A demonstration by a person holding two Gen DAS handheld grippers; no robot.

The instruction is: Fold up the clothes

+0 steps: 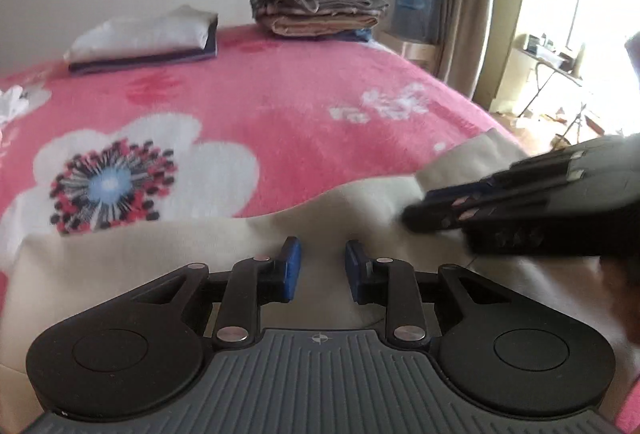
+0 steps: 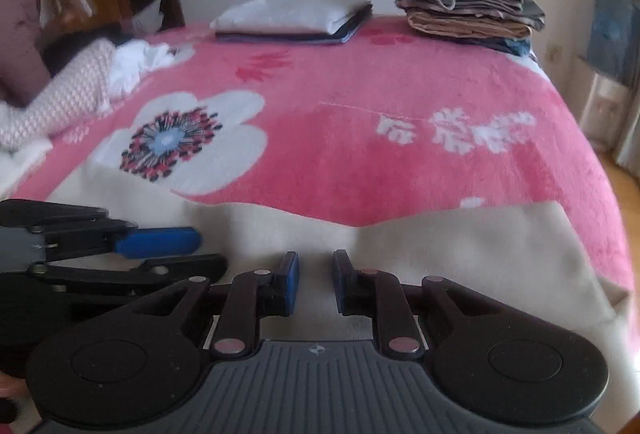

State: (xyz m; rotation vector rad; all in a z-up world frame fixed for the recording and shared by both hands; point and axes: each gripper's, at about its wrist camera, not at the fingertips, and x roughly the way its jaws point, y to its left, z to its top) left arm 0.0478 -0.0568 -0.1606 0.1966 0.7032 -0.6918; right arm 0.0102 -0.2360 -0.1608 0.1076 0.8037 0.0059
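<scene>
A cream garment (image 1: 168, 254) lies spread flat along the near edge of the bed, on a pink floral blanket (image 1: 280, 122). My left gripper (image 1: 322, 261) hovers just over the cloth, open, with nothing between its blue pads. The right gripper (image 1: 412, 216) reaches in from the right over the same garment, its tips near a raised fold. In the right wrist view the right gripper (image 2: 316, 276) stands open above the cream garment (image 2: 460, 254), holding nothing. The left gripper (image 2: 200, 250) shows at the left, its fingers apart.
Two folded stacks sit at the far side of the bed: a white-topped one (image 2: 292, 16) and a taller grey-brown one (image 2: 468, 0). Loose white and pink-patterned clothes (image 2: 80, 90) lie at the left edge beside a person (image 2: 20, 14). The bed drops off at the right towards curtains (image 1: 468, 6).
</scene>
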